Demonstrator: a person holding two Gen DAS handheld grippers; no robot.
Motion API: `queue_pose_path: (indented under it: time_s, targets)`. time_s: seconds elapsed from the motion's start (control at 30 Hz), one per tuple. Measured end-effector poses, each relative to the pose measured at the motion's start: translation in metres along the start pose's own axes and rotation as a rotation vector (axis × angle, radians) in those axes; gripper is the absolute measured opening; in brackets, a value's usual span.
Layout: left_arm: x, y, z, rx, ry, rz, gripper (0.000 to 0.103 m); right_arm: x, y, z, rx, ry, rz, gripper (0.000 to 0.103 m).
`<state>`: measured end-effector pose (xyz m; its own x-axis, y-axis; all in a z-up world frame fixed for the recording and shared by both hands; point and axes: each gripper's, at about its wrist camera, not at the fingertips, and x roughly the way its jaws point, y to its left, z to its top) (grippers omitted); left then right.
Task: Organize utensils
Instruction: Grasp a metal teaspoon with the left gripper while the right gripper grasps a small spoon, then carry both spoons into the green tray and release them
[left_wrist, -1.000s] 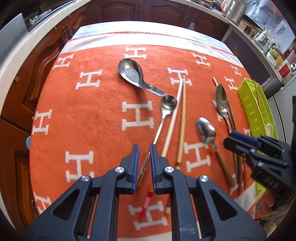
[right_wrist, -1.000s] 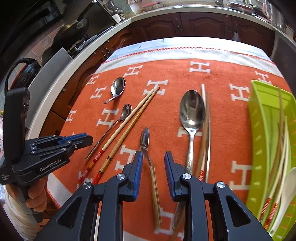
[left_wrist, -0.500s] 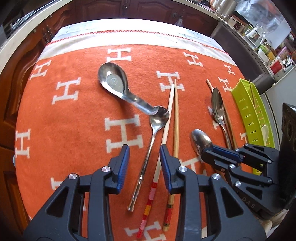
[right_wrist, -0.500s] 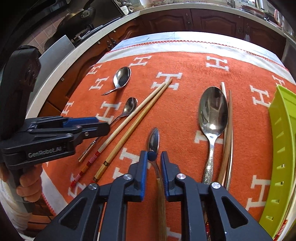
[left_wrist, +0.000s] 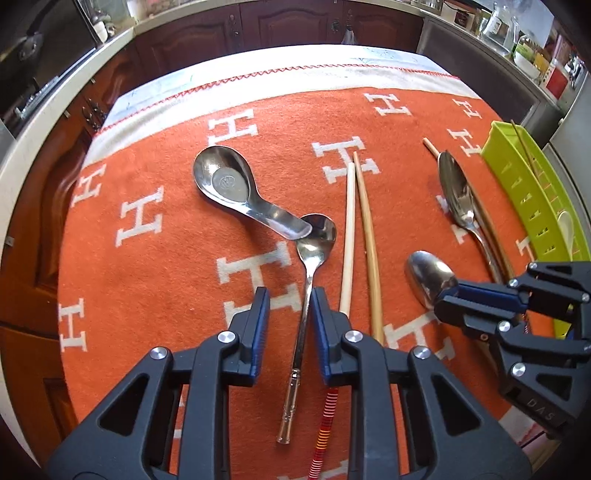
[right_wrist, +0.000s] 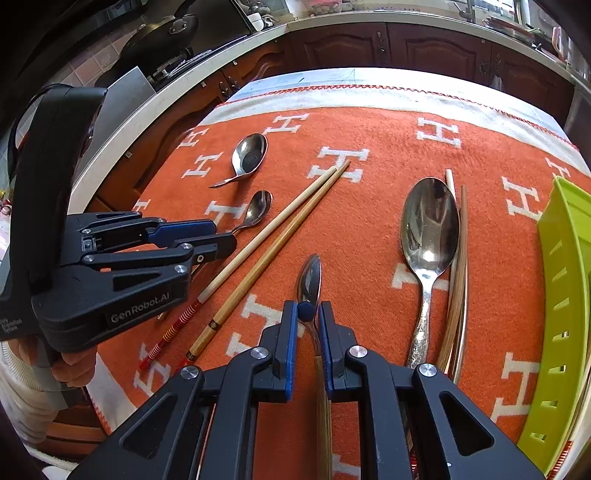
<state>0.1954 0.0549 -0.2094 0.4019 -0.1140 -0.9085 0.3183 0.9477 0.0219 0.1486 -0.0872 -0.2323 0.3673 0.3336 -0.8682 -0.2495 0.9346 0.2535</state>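
On the orange cloth, my left gripper (left_wrist: 290, 314) straddles the handle of the slim steel spoon (left_wrist: 316, 236). Its jaws are closing, with a gap still showing on the left side of the handle. My right gripper (right_wrist: 306, 321) is shut on the neck of the wooden-handled spoon (right_wrist: 309, 278). A short steel soup spoon (left_wrist: 225, 181) rests its handle on the slim spoon's bowl. A pair of chopsticks (left_wrist: 354, 229) lies between the two grippers. A large steel spoon (right_wrist: 428, 225) lies beside further chopsticks (right_wrist: 460, 258).
A lime-green slotted tray (right_wrist: 565, 277) stands at the cloth's right edge and holds chopsticks and a white spoon. Dark wooden cabinets and a pale countertop surround the table. A hand (right_wrist: 74, 365) grips the left tool at the near left.
The left jaws spread wide from the slim spoon's handle, then narrowed around it again higher up. The right jaws went from open to shut on the wooden-handled spoon's neck.
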Motion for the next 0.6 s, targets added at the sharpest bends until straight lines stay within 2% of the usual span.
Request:
queue_pose_path:
  time_s: [0.1,0.13,0.2,0.27,0.37,0.6]
  targets:
    - [-0.002,-0.006,-0.004,0.001,-0.026,0.034,0.019,0.0,-0.001,0.0,0.003,-0.002,0.007,0.011]
    - [-0.002,-0.007,-0.005,-0.002,-0.029,0.02,0.007,0.0,-0.001,0.0,0.003,-0.003,0.008,0.011]
    - [-0.004,-0.011,-0.006,0.001,-0.029,0.016,0.002,-0.001,-0.002,0.0,0.005,-0.005,0.012,0.009]
    - [-0.004,-0.013,-0.008,-0.003,-0.033,0.024,0.002,-0.003,-0.002,-0.001,0.004,-0.008,0.019,0.007]
    - [-0.008,-0.008,-0.01,-0.06,-0.017,-0.001,0.001,-0.007,0.0,-0.002,0.002,-0.015,0.027,0.002]
    - [-0.028,-0.002,-0.026,-0.139,-0.002,-0.06,0.001,-0.026,0.001,-0.009,0.01,-0.043,0.046,0.002]
